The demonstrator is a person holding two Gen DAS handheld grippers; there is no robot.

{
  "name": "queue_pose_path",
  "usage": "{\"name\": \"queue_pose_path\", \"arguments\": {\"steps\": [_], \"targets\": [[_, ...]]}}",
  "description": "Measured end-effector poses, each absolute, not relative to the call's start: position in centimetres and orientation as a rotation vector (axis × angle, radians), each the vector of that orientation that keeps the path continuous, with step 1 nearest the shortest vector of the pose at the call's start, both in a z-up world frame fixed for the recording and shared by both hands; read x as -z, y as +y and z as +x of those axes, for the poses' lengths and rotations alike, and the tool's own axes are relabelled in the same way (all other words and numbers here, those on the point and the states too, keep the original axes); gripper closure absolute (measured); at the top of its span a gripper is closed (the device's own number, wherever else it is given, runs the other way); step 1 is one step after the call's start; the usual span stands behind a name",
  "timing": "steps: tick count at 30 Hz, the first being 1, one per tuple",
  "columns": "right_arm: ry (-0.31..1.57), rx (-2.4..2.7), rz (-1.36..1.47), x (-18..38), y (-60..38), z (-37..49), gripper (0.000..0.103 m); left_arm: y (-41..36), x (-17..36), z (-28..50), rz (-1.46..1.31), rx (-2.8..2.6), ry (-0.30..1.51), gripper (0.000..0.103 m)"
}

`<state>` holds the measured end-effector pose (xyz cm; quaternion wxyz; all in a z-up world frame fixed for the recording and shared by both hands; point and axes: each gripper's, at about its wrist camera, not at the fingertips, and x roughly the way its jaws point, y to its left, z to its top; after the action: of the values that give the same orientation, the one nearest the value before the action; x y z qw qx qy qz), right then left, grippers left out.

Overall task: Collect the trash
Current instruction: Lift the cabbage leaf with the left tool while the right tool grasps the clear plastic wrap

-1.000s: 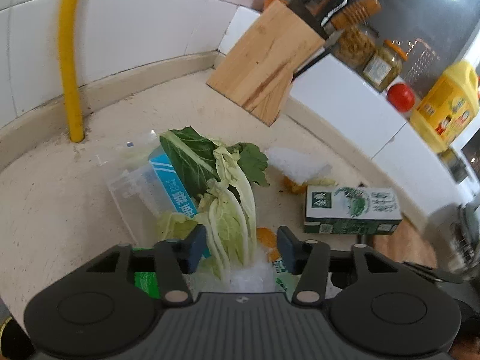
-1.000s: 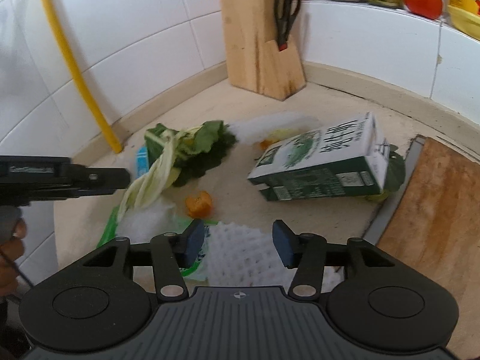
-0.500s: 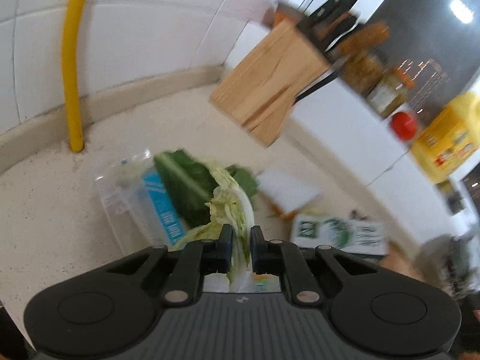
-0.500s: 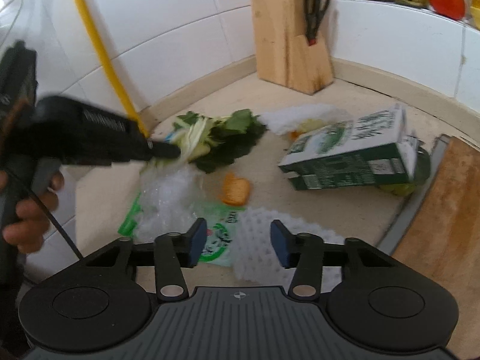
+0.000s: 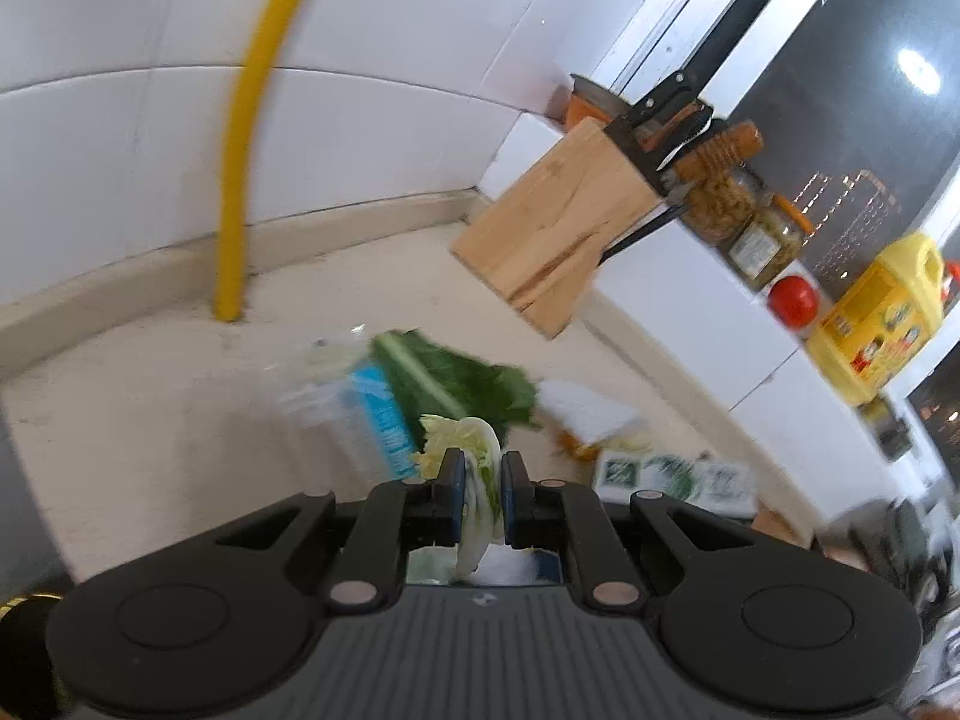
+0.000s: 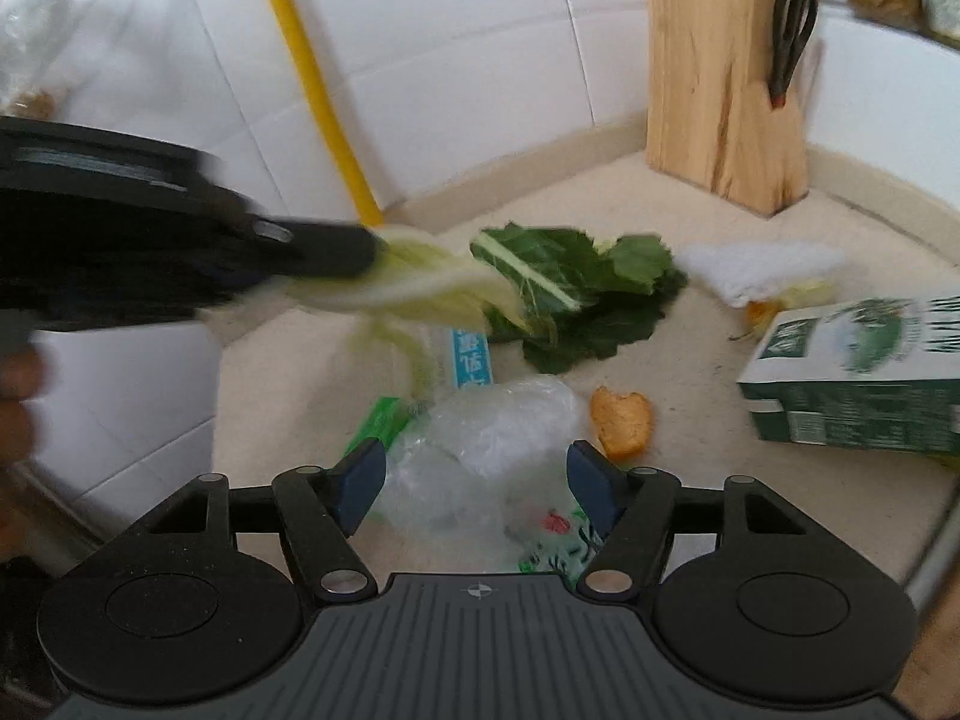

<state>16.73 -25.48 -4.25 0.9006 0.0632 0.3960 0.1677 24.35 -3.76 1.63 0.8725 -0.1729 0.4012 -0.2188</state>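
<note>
Clamping a pale cabbage leaf [image 5: 480, 480], the left gripper [image 5: 482, 483] had its jaws pressed onto the white rib, with the crinkled yellow-green tip poking out past the fingers. From the right wrist view the leaf [image 6: 420, 285] hung limp off the counter [image 6: 690, 372], drooping from the left gripper [image 6: 366, 249] at about 9 o'clock toward a dark green leaf [image 6: 576, 294] that lay flat in the middle of the heap. The right gripper [image 6: 477, 489] was spread wide and held nothing, its fingers straddling a crumpled clear bag [image 6: 480, 450] below it.

More trash lay around: a blue-labelled wrapper [image 6: 471, 357] just under the hanging leaf, an orange peel [image 6: 621, 423] beside the bag at 3 o'clock, a green-and-white carton [image 6: 858, 372] on its side at the right edge, and a white foam sheet [image 6: 762, 270] beyond it at 1 o'clock. A printed green packet [image 6: 558, 540] showed under the bag.

A tiled wall closed the counter at 12 o'clock, with a yellow pipe [image 6: 315, 84] running down it at 11 and a knife block [image 6: 720, 90] in the corner at 1. Bare counter lay between the heap and the block. The counter's near edge fell away at 8 o'clock.
</note>
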Motion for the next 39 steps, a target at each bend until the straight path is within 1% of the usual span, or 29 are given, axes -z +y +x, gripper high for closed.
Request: {"name": "queue_pose_path", "arguments": {"steps": [1, 2, 3, 6, 8, 9, 11, 12, 14, 16, 17, 18, 19, 20, 22, 24, 25, 26, 27, 28, 29, 30, 31, 34, 39], "targets": [[0.827, -0.342, 0.130, 4.7, -25.3, 17.1, 0.034, -3.5, -1.2, 23.8, -0.334, 0.454, 0.843, 0.095], [0.841, -0.338, 0.119, 5.1, -25.1, 17.6, 0.041, -3.5, -0.7, 23.3, -0.307, 0.456, 0.853, 0.095], [0.858, -0.327, 0.107, 5.4, -24.9, 17.7, 0.062, -3.4, 0.1, 22.7, -0.276, 0.460, 0.873, 0.095], [0.895, -0.304, 0.104, 5.8, -25.2, 17.4, 0.070, -3.2, 1.9, 21.3, -0.206, 0.440, 0.918, 0.092], [0.887, -0.293, 0.091, 5.3, -25.7, 16.4, 0.072, -3.0, 2.7, 20.7, -0.173, 0.427, 0.932, 0.083], [0.887, -0.291, 0.095, 5.0, -26.1, 15.9, 0.072, -3.0, 3.0, 20.3, -0.155, 0.424, 0.932, 0.080], [0.895, -0.302, 0.102, 4.3, -26.9, 14.6, 0.072, -3.3, 3.3, 19.8, -0.103, 0.430, 0.921, 0.070], [0.898, -0.311, 0.102, 3.9, -27.2, 14.0, 0.072, -3.6, 3.3, 19.5, -0.068, 0.442, 0.914, 0.067], [0.896, -0.322, 0.084, 3.4, -27.6, 12.8, 0.069, -4.3, 3.5, 19.3, -0.009, 0.443, 0.902, 0.057], [0.894, -0.322, 0.059, 3.3, -27.6, 12.2, 0.059, -4.7, 3.9, 19.5, 0.027, 0.432, 0.896, 0.055], [0.885, -0.318, 0.044, 3.3, -27.5, 12.0, 0.057, -4.9, 4.0, 19.6, 0.044, 0.415, 0.890, 0.055], [0.884, -0.317, 0.025, 3.5, -27.3, 12.1, 0.052, -5.1, 4.2, 19.6, 0.058, 0.405, 0.881, 0.054], [0.882, -0.306, 0.013, 3.6, -27.1, 12.2, 0.045, -5.2, 4.3, 19.7, 0.061, 0.400, 0.878, 0.050], [0.877, -0.298, 0.010, 3.7, -27.0, 12.3, 0.043, -5.3, 4.5, 19.9, 0.060, 0.391, 0.880, 0.048], [0.871, -0.304, 0.013, 4.0, -26.7, 12.4, 0.031, -5.5, 4.9, 20.1, 0.053, 0.388, 0.881, 0.048], [0.870, -0.297, 0.002, 4.4, -26.3, 12.7, 0.030, -5.6, 5.3, 20.4, 0.046, 0.370, 0.895, 0.050], [0.874, -0.296, -0.001, 4.7, -26.2, 12.8, 0.030, -5.6, 5.4, 20.4, 0.035, 0.363, 0.902, 0.058], [0.879, -0.293, 0.000, 4.9, -26.2, 13.0, 0.030, -5.5, 5.5, 20.5, 0.018, 0.367, 0.911, 0.070], [0.888, -0.283, 0.006, 5.1, -26.3, 13.1, 0.032, -5.3, 5.6, 20.5, -0.005, 0.373, 0.926, 0.077], [0.891, -0.279, 0.012, 5.2, -26.3, 13.2, 0.037, -5.1, 5.8, 20.5, -0.027, 0.373, 0.940, 0.088], [0.895, -0.278, 0.019, 5.3, -26.4, 13.1, 0.042, -5.0, 5.8, 20.4, -0.040, 0.369, 0.947, 0.094], [0.905, -0.272, 0.025, 5.4, -26.4, 13.1, 0.058, -4.9, 5.7, 20.2, -0.044, 0.363, 0.945, 0.095], [0.921, -0.264, 0.038, 5.5, -26.5, 13.0, 0.064, -4.8, 5.6, 19.9, -0.046, 0.362, 0.939, 0.097], [0.938, -0.242, 0.080, 5.4, -27.0, 12.5, 0.068, -4.2, 5.2, 19.1, -0.074, 0.372, 0.927, 0.099], [0.902, -0.190, 0.090, 4.1, -26.9, 10.4, 0.070, -3.0, 4.2, 17.3, -0.113, 0.415, 0.906, 0.100]]}}
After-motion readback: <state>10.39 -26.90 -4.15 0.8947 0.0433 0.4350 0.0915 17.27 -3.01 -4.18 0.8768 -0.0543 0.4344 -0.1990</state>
